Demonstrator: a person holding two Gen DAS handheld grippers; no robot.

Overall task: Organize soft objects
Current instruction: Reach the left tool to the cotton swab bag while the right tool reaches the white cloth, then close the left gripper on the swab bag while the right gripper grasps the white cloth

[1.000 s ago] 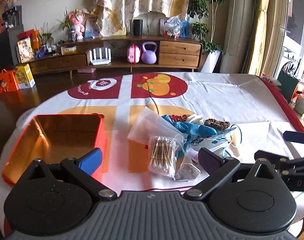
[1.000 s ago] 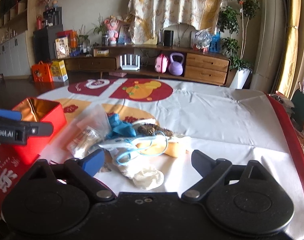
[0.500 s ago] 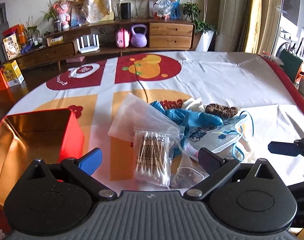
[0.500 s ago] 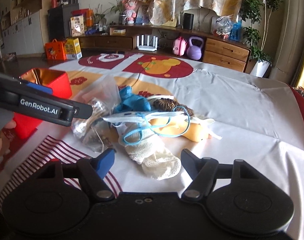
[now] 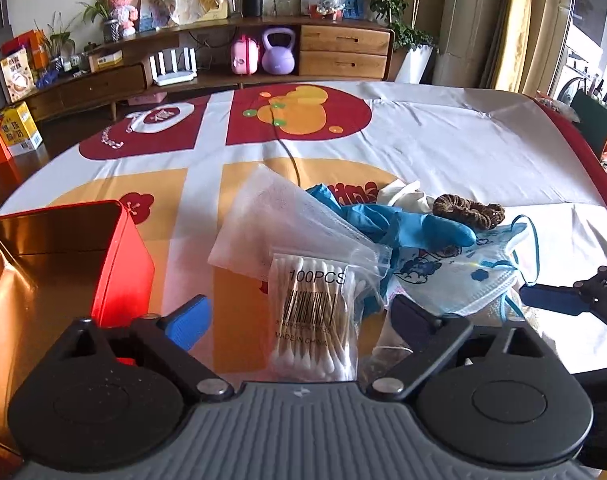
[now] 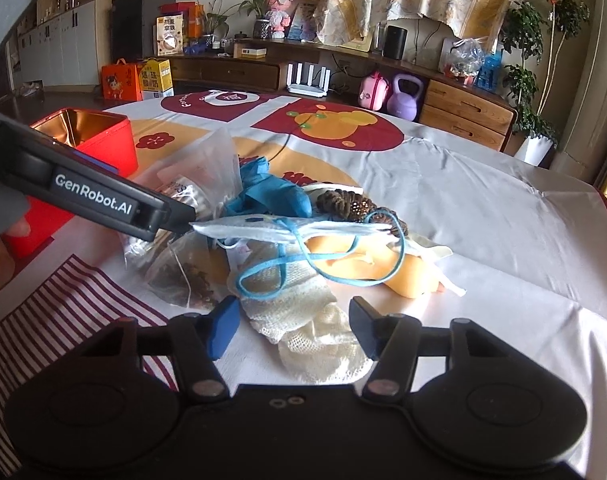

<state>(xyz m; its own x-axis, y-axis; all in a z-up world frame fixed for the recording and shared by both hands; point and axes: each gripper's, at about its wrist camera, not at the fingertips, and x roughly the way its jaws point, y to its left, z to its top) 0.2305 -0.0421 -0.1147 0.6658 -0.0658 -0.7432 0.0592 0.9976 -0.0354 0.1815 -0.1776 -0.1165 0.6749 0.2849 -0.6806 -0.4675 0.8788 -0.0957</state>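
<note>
The soft things lie in one heap on the tabletop (image 5: 443, 136), beside the open red tin (image 5: 119, 264). I take the step in hand to be a first pick from that heap.

The left gripper (image 5: 299, 320) straddles the swab bag (image 5: 315, 320); its fingers are closing but not yet pressing, so nothing is held. The right gripper (image 6: 291, 328) brackets the mesh cloth (image 6: 303, 320) at the heap's near edge, fingers closing too, not yet gripping as far as I can tell.

To do it well, I would pinch the swab bag across its stiff middle, not the slack top, and lift straight so the clear pouch (image 5: 279, 220) lying over it slides off. The cloth should be taken by a bunched fold; the mask (image 6: 287, 228) trails a blue loop over it and could snag.

The bag is glossy, crinkled film over a firm bundle of sticks. The glove (image 5: 403, 228) on the heap is limp blue rubber, the scrunchie (image 5: 467, 212) at the heap's far side brown and ruffled. The mesh cloth is cream, open-weave, crumpled. The tin has hard sides and a gold lining.
</note>
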